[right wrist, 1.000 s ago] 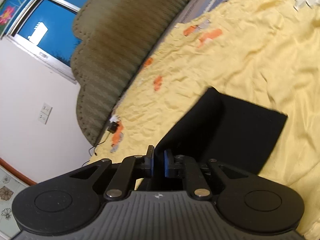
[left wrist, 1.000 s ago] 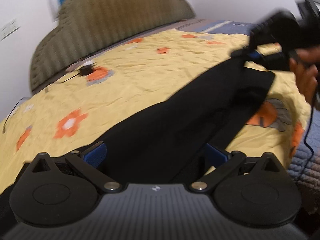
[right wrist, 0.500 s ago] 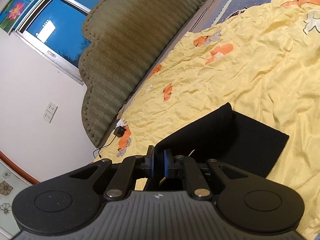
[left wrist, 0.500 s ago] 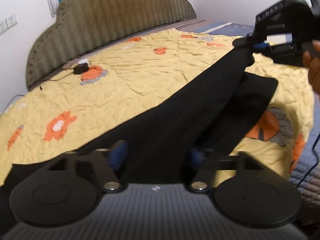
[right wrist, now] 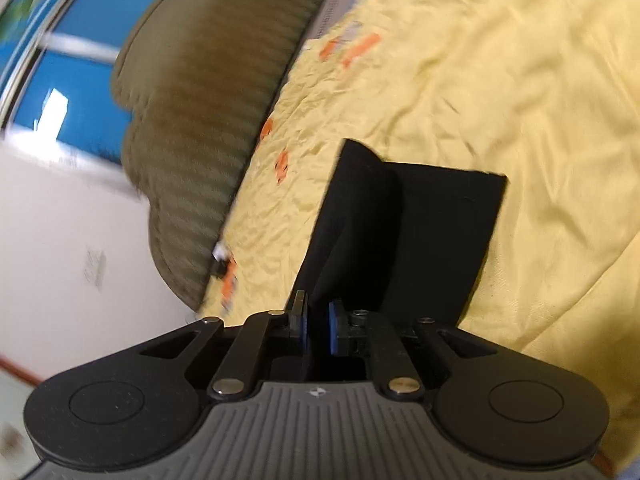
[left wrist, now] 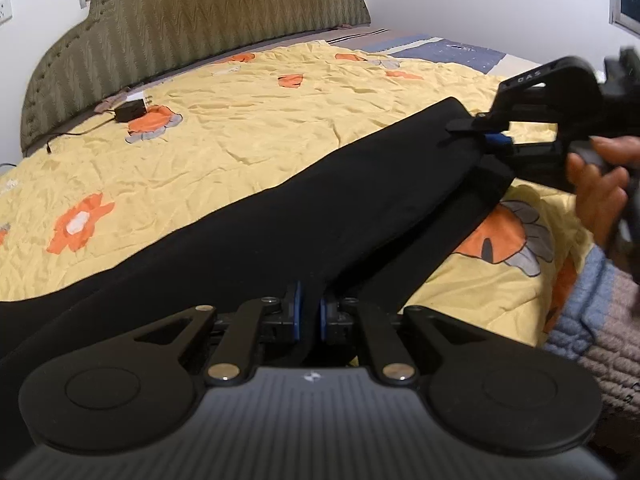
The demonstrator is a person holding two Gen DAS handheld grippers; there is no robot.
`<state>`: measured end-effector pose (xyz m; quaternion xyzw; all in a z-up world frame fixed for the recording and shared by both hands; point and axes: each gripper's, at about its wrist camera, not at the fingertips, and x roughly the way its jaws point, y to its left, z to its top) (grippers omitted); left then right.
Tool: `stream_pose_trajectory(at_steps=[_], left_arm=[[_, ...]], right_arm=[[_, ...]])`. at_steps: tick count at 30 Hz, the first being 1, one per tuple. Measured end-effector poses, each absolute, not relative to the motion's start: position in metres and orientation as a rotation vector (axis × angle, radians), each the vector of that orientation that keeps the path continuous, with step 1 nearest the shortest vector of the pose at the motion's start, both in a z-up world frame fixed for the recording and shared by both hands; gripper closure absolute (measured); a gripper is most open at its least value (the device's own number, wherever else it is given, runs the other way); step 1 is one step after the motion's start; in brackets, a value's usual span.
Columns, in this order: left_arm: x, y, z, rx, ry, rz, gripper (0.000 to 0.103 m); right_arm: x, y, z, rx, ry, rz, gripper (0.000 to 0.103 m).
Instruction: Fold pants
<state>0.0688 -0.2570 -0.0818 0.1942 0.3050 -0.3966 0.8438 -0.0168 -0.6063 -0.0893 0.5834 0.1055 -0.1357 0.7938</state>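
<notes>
Left wrist view: my left gripper [left wrist: 310, 312] has its fingers closed on a fold of the black pants [left wrist: 320, 208]; blue pads pinch the cloth with only fabric between them; the pants run as a long dark band from my fingers diagonally across the bed [left wrist: 240, 128] toward its right edge. This view alone shows my right gripper [left wrist: 490, 134] from outside, at the far end of the band, its fingers clamped on the lifted upper layer; my right hand [left wrist: 600, 188] wraps the handle behind it; a lower layer lies flat on the yellow flowered bedspread beneath, near the right edge of the bed.

Right wrist view: blurred at left; the right gripper [right wrist: 318, 328] shows its blue pads close together with black cloth rising between them; gripping the pants [right wrist: 420, 232]; here the cloth stands up as a ridge from the fingers while a flat rectangular panel lies on the bedspread to the right; the left gripper does not appear in this view.

Surroundings: green ribbed headboard [left wrist: 192, 12] at the head of the bed, seen in both views; a black charger [left wrist: 130, 111] with its cable lies on the bedspread near the headboard, well apart from the pants; a blue-lit window [right wrist: 68, 80] shows only in the right view; a blue-grey quilt [left wrist: 588, 320] hangs at the right edge of the bed, left view only.
</notes>
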Motion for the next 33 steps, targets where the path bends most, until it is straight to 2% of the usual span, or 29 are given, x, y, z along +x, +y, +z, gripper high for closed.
stream_pose_trajectory(at_steps=[3,7,18,20,22,24,27,28,29,30,31,32,33], left_arm=[[0.070,-0.257,-0.081,0.401,0.650,-0.839,0.095],[0.065,-0.257,-0.079,0.420,0.643,-0.850,0.095],[0.066,-0.254,-0.075,0.421,0.651,-0.884,0.094],[0.066,-0.255,-0.076,0.425,0.653,-0.884,0.094],[0.065,-0.257,-0.077,0.434,0.650,-0.884,0.094],[0.065,-0.257,-0.077,0.438,0.646,-0.885,0.093],[0.063,-0.259,-0.077,0.446,0.639,-0.886,0.092],[0.063,-0.259,-0.077,0.448,0.638,-0.887,0.091],[0.063,-0.260,-0.077,0.450,0.637,-0.889,0.091],[0.063,-0.260,-0.077,0.450,0.637,-0.891,0.091],[0.063,-0.261,-0.077,0.449,0.637,-0.893,0.091],[0.063,-0.260,-0.077,0.449,0.635,-0.893,0.091],[0.062,-0.260,-0.077,0.447,0.633,-0.894,0.091]], right_arm=[[-0.021,-0.622,-0.101,1.373,0.129,-0.331,0.092],[-0.043,-0.630,-0.080,1.252,0.027,-0.434,0.092],[-0.065,-0.624,-0.069,1.121,0.181,-0.511,0.090],[-0.064,-0.617,-0.067,1.120,0.183,-0.462,0.079],[-0.061,-0.618,-0.067,1.106,0.211,-0.509,0.057],[-0.055,-0.625,-0.068,1.086,0.215,-0.553,0.046],[-0.039,-0.641,-0.058,0.949,0.260,-0.573,0.040],[-0.031,-0.644,-0.055,0.893,0.276,-0.538,0.034],[-0.021,-0.646,-0.050,0.808,0.307,-0.486,0.033],[-0.010,-0.647,-0.046,0.715,0.360,-0.452,0.033],[-0.002,-0.646,-0.043,0.642,0.414,-0.441,0.038],[0.005,-0.645,-0.039,0.569,0.455,-0.408,0.052],[0.007,-0.643,-0.037,0.529,0.471,-0.370,0.091]])
